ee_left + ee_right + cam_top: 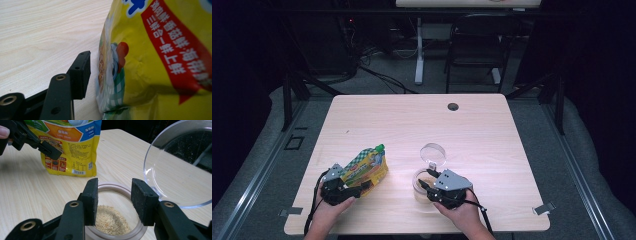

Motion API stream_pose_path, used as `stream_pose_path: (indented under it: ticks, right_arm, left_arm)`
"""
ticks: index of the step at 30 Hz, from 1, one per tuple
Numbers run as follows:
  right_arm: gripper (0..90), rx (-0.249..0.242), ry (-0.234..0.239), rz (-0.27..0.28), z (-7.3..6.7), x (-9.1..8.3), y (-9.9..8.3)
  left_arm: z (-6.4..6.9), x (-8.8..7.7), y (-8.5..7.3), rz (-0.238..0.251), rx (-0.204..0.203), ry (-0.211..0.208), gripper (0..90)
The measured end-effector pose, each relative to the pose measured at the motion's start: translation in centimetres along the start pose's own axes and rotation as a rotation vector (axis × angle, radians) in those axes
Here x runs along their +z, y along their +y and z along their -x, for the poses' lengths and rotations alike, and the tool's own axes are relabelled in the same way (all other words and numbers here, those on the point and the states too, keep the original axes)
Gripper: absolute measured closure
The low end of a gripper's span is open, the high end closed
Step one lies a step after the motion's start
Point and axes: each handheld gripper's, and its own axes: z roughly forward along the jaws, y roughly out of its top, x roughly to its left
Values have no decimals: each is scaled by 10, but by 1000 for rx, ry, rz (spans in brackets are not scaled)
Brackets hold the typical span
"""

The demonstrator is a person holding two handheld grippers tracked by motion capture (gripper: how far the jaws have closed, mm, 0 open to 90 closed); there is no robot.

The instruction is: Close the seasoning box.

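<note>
Pouch [368, 169] stands at your table's [492, 130] near-left | left gripper [362, 189] jaws apart, clear of it | right gripper [114, 201] jaws spread around open jar [110, 220] rim, unclamped | risk: nudging the pouch over or tipping granules [110, 221].

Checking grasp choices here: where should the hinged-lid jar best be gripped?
Judging by its shape, grip the round jar across its body below the rim, from the person's side. Its clear lid stands flipped open on the far side, and granules need it kept upright.

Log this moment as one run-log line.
left tool: open beside pouch | right tool: open over jar | lid: off
</note>
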Motion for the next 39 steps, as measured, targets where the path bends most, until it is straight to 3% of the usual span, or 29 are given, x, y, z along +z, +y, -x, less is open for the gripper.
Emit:
stream_pose_path:
  ticks: [8, 26, 39]
  right_arm:
    - [558, 11, 10, -6, 1, -1, 0]
    - [547, 58, 28, -5, 8, -8, 1]
    - [547, 74, 27, -13, 13, -14, 4]
  left_arm:
    - [-1, -5, 0, 34, -10, 16, 406]
    - [6, -27, -5, 78, -16, 21, 385]
    - [9, -38, -13, 71, -6, 23, 387]
